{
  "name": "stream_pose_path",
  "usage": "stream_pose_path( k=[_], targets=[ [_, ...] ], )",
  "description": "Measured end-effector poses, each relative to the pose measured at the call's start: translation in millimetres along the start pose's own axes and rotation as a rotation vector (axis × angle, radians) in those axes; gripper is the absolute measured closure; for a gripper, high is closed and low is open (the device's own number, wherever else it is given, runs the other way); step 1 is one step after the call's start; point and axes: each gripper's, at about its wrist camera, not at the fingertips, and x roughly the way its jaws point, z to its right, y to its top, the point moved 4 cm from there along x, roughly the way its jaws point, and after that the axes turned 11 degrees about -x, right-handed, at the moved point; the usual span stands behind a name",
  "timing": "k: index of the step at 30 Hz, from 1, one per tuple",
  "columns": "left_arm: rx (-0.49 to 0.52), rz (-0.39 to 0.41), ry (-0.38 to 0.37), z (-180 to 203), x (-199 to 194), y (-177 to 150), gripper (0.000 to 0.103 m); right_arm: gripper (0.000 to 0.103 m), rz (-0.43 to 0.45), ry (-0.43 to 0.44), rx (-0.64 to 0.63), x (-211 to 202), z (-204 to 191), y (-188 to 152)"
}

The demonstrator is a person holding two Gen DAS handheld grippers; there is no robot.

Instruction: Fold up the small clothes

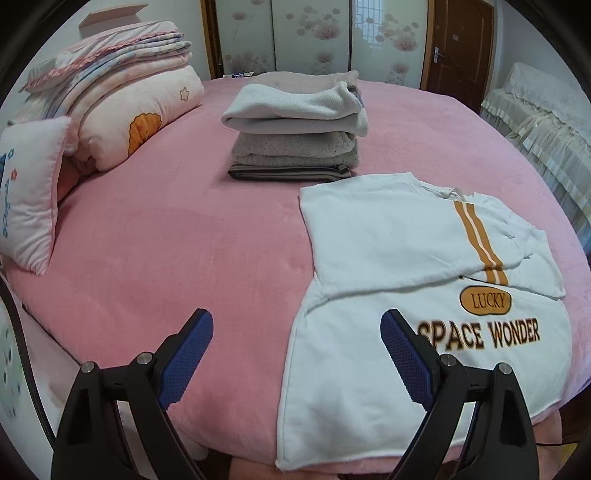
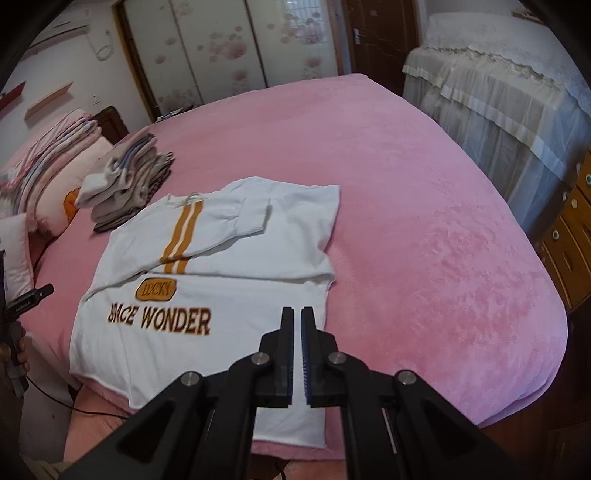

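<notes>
Presently, from the left wrist view, the left gripper (image 1: 297, 325) hangs above the pink bedspread (image 1: 166, 240) with its jaws spread wide and nothing between them. Its blue pads (image 1: 186, 363) face each other across bare bedding on one side and cloth on the other. The white sweatshirt (image 1: 406, 266) lies flat at the near right of the bed, partly folded: a sleeve bearing two orange stripes (image 1: 476, 242) is laid across the body, above an orange "LUCKY" badge (image 1: 485, 301) and the lettering "SPACE WONDER". Its hem reaches the near edge of the bed. Beyond it, close to its far edge, stands a stack of folded clothes (image 1: 295, 136) in white, grey and dark layers. At the far left sit folded quilts (image 1: 122, 99) with a small pillow (image 1: 29, 192) leaning in front of them. A flowered wardrobe (image 1: 314, 33) and a brown door (image 1: 458, 44) close the background.

From the right wrist view, the right gripper (image 2: 297, 314) is clenched, its fingers nearly meeting, and no cloth is caught between them. It is held over the near right part of the white sweatshirt (image 2: 240, 295). The same folded sleeve, stripes and lettering are visible, the lettering somewhat blurred. The stack of folded clothes (image 2: 125, 184) lies beyond the sweatshirt's far left corner. A lace-covered piece of furniture (image 2: 498, 92) stands to the right of the bed, and a wooden dresser (image 2: 569, 236) further right. At the left border a dark device (image 2: 27, 301) shows; what it is cannot be told.
</notes>
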Motion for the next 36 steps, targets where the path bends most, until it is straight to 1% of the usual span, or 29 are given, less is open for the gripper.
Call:
stream_pose_path(
  k=[5, 6, 8, 10, 11, 17, 19, 22, 25, 32, 36],
  targets=[
    [-0.028, -0.017, -0.036, -10, -10, -28, 0.012, 0.099, 0.024, 0.013, -0.084, -16, -27, -15],
    [-0.030, -0.024, -0.039, -12, -9, -34, 0.012, 0.095, 0.022, 0.015, -0.098, -17, -32, -18],
    [-0.035, -0.039, -0.044, -16, -5, -45, 0.012, 0.078, 0.023, 0.014, -0.113, -18, -38, -25],
    [-0.040, -0.063, -0.054, -21, 1, -56, 0.012, 0.069, 0.028, 0.021, -0.114, -17, -41, -33],
    [-0.041, -0.078, -0.062, -23, 5, -62, 0.012, 0.068, 0.026, 0.026, -0.113, -16, -42, -38],
    [-0.059, -0.156, -0.083, -41, 31, -91, 0.012, 0.067, -0.043, 0.056, -0.103, 11, -37, -74],
    [-0.076, -0.187, -0.102, -48, 39, -98, 0.012, 0.067, -0.074, 0.047, -0.102, 23, -31, -88],
    [-0.081, -0.220, -0.120, -54, 49, -107, 0.013, 0.067, -0.122, 0.043, -0.067, 38, -16, -103],
    [-0.072, -0.250, -0.114, -58, 57, -114, 0.015, 0.067, -0.159, 0.058, -0.016, 50, -3, -113],
    [-0.036, -0.267, -0.126, -58, 63, -123, 0.016, 0.067, -0.204, 0.094, 0.043, 70, 8, -126],
    [-0.011, -0.275, -0.117, -56, 65, -127, 0.017, 0.067, -0.225, 0.104, 0.043, 80, 6, -129]
  ],
)
